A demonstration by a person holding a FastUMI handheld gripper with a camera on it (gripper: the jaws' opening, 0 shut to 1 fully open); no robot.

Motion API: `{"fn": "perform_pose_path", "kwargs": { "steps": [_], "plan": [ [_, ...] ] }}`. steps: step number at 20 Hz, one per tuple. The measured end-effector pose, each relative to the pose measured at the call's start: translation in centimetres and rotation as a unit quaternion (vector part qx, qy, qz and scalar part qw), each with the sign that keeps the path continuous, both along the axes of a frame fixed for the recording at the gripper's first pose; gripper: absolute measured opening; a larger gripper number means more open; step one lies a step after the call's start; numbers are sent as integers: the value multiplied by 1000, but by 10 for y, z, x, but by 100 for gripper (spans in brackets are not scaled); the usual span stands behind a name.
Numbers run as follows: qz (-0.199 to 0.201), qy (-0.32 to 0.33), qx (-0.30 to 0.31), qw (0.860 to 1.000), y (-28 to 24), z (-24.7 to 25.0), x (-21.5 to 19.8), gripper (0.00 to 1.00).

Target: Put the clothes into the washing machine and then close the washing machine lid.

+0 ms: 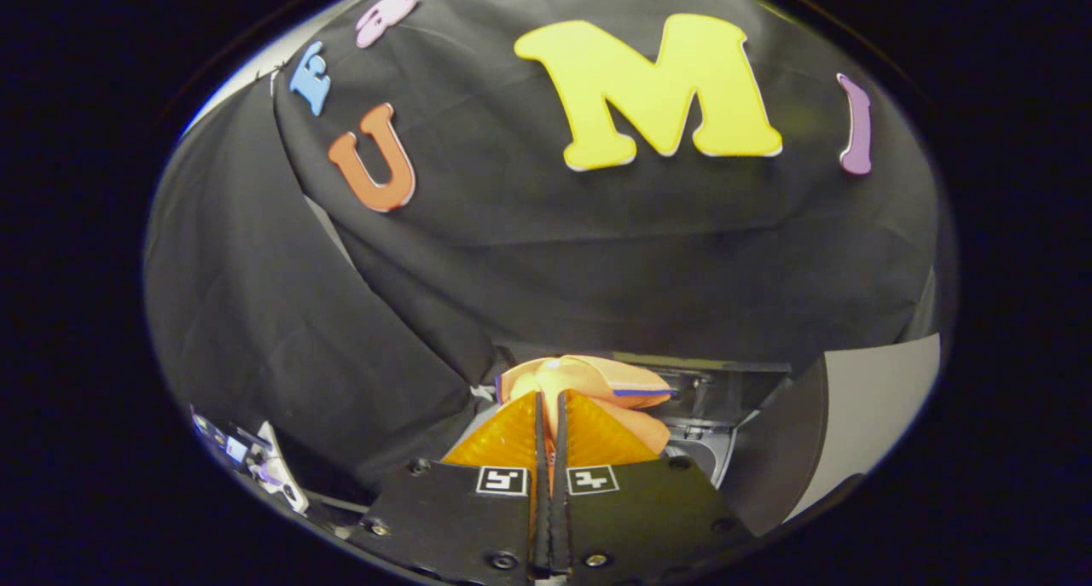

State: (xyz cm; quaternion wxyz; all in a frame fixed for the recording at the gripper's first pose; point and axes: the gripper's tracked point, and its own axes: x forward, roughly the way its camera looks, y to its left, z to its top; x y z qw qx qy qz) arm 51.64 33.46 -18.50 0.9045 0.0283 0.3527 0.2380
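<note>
Fingers (512,437) pinched shut on orange cloth (589,380) at lower centre, above the washer opening (708,454) — thin grip, likely to slip or snag the rim.

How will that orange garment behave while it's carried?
Probably floppy: the orange garment bunches in soft folds beyond the hand-held gripper, whose fingers are shut on it. Likely light, since that thin pinch holds it up. Loose folds may snag the washing machine.
</note>
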Motion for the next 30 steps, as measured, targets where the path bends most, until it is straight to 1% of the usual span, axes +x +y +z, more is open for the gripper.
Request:
{"fn": "perform_pose_path", "kwargs": {
  "steps": [7, 10, 13, 16, 17, 19, 21, 26, 30],
  "plan": [
    [-2, 55, -47, 997, -10, -83, 2, 4],
    [-14, 82, -76, 994, -24, -123, -1, 4],
    [-24, 122, -83, 989, -33, -161, -10, 4],
    [-35, 146, -95, 984, -42, -187, -19, 4],
    [-37, 154, -95, 983, -44, -191, -20, 4],
    [-42, 146, -90, 984, -44, -188, -17, 4],
    [-39, 136, -102, 985, -45, -181, -15, 4],
    [-38, 148, -105, 983, -49, -181, -23, 4],
    [-47, 153, -104, 982, -56, -184, -25, 4]
  ]
}}
